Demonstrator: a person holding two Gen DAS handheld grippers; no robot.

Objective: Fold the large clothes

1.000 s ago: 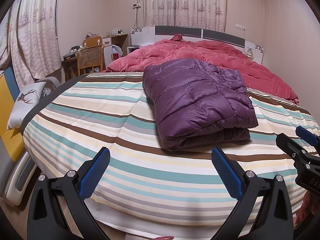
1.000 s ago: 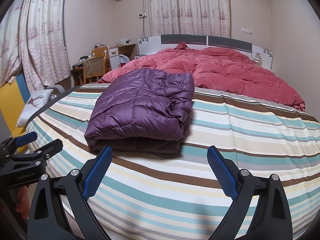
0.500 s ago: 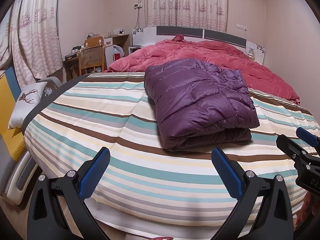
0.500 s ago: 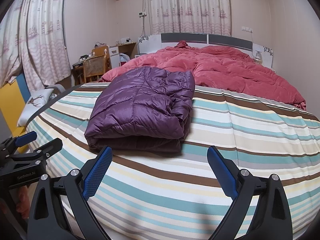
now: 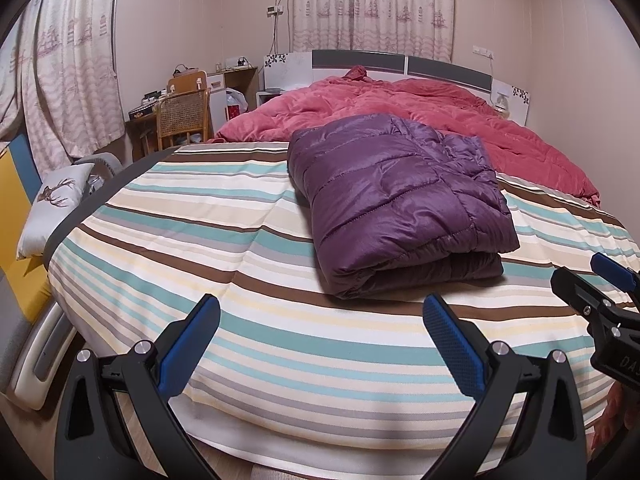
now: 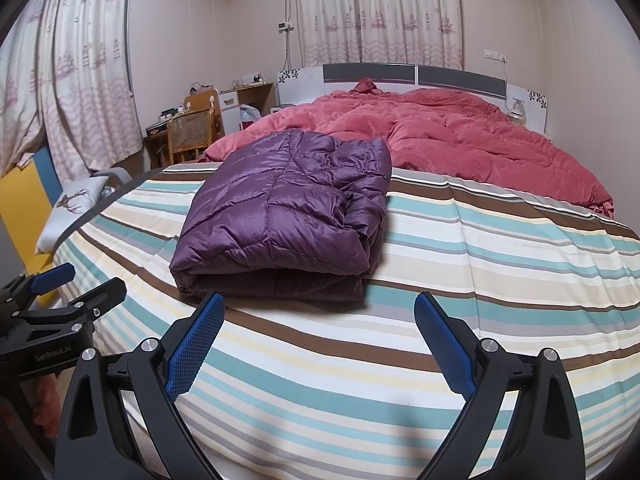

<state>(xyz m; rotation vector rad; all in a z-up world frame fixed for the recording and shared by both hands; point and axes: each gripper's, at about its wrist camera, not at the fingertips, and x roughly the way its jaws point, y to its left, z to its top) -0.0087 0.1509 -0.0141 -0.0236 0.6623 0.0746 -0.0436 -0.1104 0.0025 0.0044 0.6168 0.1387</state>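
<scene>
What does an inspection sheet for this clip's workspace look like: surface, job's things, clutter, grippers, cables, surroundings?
Surface: bed with a striped sheet, smooth near the front edge.
Job's things: purple jacket lies folded in a stack on the sheet, touched by neither gripper.
Clutter: red quilt bunched at the head of the bed, behind the jacket.
Grippers: left hand-held gripper open and empty, short of the jacket; right hand-held gripper open and empty, its left fingertip close in front of the jacket's folded edge.
Cables: a wire runs down the far wall below the air conditioner.
Surroundings: chair and desk at far left, pillow beside the bed, curtains closed.
</scene>
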